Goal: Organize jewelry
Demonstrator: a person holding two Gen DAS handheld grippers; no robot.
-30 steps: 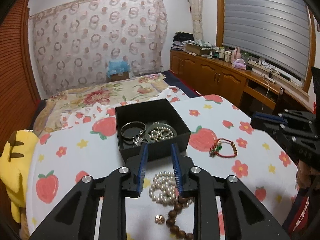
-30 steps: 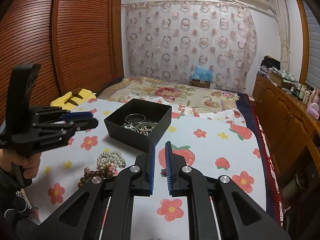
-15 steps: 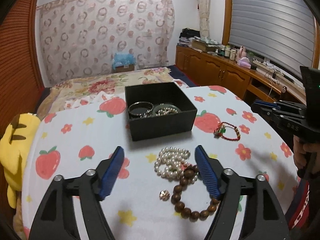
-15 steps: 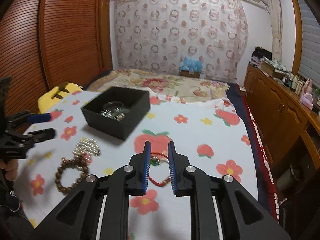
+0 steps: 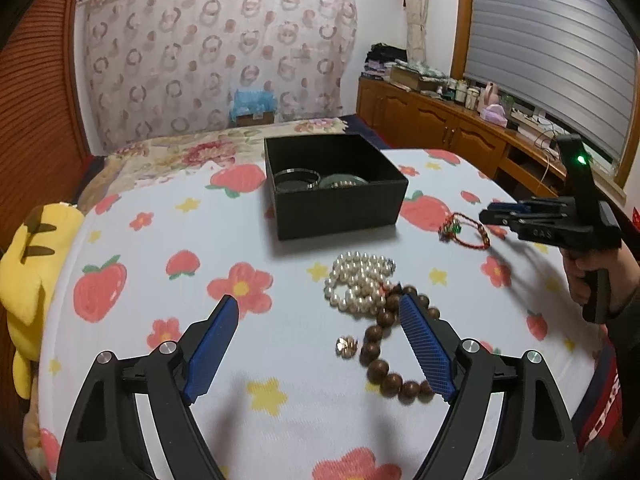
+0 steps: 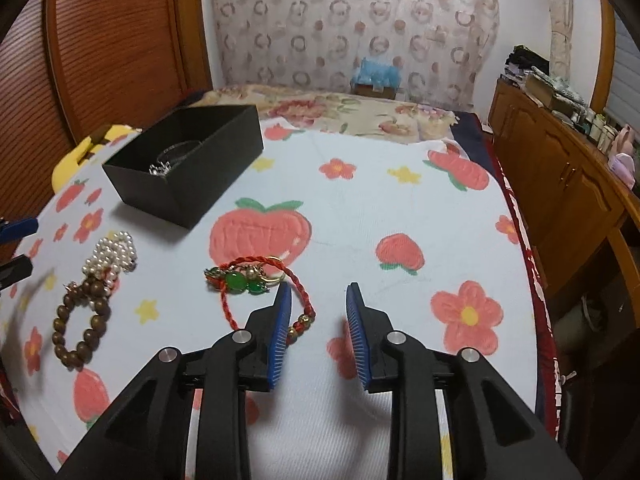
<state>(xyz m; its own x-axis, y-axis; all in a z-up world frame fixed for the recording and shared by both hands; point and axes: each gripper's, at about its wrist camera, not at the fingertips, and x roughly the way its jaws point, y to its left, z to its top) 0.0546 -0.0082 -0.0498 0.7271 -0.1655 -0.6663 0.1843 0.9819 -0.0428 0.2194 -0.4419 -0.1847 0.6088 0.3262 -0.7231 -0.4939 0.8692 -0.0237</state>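
A black open box [image 5: 336,208] holding bangles stands mid-table. In front of it lie a pearl strand [image 5: 358,284], a brown wooden bead bracelet [image 5: 384,344] and a small gold piece [image 5: 346,346]. My left gripper [image 5: 318,302] hovers over them with its jaws opening wide; the gold piece lies between them untouched, and the right finger covers part of the brown beads. A red cord bracelet [image 6: 256,280] with green stones lies right of the box. My right gripper [image 6: 319,287] is low beside it, jaws opening, its left finger over the cord's right end, nothing pinched.
A strawberry-and-flower cloth [image 5: 280,360] covers the round table. A yellow plush toy [image 5: 24,276] sits at its left edge. A person's hand [image 5: 588,276] holds the right gripper [image 5: 486,216]. A bed lies behind, wooden cabinets [image 6: 560,168] to the right.
The left gripper's jaws spread wide and it sank toward the pearls and brown beads. The right gripper dropped toward the red cord bracelet and its jaws parted.
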